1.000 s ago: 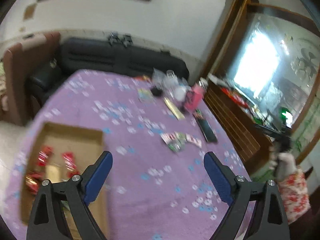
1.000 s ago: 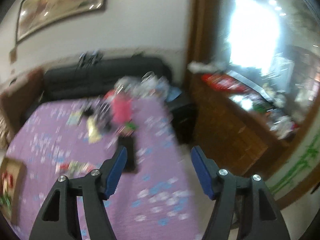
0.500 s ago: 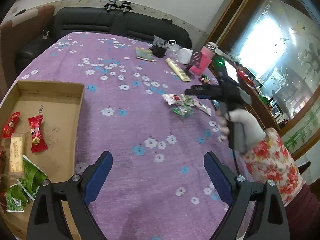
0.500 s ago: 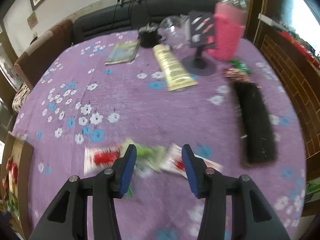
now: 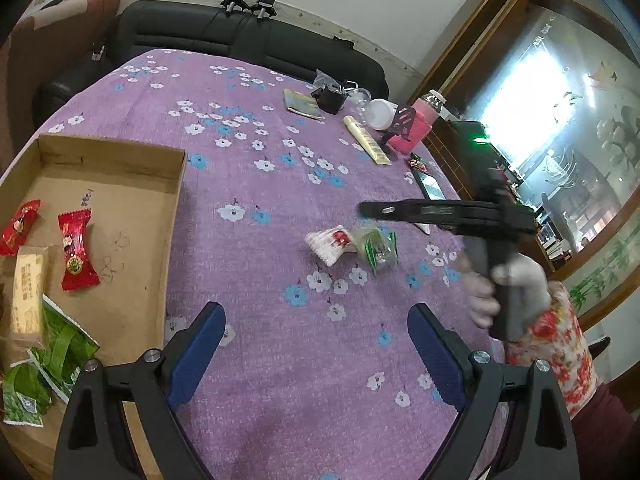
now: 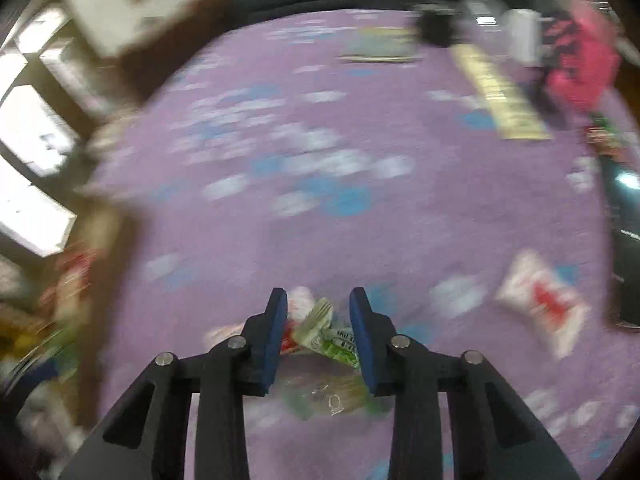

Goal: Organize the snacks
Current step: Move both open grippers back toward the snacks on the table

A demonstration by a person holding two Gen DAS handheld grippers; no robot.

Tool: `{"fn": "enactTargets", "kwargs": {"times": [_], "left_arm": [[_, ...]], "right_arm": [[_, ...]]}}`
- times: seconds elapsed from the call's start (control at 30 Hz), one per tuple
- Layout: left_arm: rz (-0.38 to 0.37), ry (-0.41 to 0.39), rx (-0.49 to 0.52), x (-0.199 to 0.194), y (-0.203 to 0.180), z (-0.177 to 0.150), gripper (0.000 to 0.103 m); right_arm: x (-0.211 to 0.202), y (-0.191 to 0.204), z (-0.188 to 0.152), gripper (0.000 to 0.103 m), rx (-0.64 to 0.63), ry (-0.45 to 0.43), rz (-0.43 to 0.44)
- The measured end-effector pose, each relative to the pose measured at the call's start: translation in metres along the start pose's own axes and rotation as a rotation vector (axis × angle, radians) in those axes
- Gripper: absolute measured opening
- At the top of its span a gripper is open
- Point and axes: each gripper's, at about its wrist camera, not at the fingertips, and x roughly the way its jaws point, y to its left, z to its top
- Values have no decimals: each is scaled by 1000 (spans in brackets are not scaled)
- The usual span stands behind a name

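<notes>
Green packet (image 6: 334, 342): on the purple flowered cloth (image 5: 248, 184), mid-table, lying between the blue pads of the right gripper (image 6: 318, 300). Jaws narrow and closing; contact with the packet cannot be told through the blur.
White-and-red packet (image 5: 329, 243): just beside the green one, on its box side.
Second white-and-red packet (image 6: 540, 304): apart, to the right in the right wrist view.
Right hand (image 5: 504, 292): white glove, flowered sleeve, gripping the tool's handle.
Left gripper (image 5: 316, 340): jaws wide, nothing between them, over bare cloth near the box.
Cardboard box (image 5: 120, 152): table's left edge; holds two red candies (image 5: 76, 256), a tan bar (image 5: 28, 292) and green packets (image 5: 60, 352).
Far edge: pink bottle (image 5: 416, 128), yellow tube (image 5: 366, 144), booklet (image 5: 302, 104).
</notes>
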Motion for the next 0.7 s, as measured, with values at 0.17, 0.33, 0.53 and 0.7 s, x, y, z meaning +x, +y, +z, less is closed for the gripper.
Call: {"fn": "enactTargets", "kwargs": {"times": [0.17, 0.33, 0.53, 0.7], "left_arm": [[-2, 2, -7, 0, 1, -5, 94], [14, 9, 1, 4, -4, -9, 94], [49, 18, 34, 8, -15, -10, 94], [110, 14, 101, 14, -28, -6, 94]], "right_arm": [[-40, -19, -19, 34, 88, -130, -68], [-28, -23, -42, 36, 129, -119, -72], [-8, -12, -60, 48, 173, -156, -38], [1, 4, -65, 40, 88, -164, -116]]}}
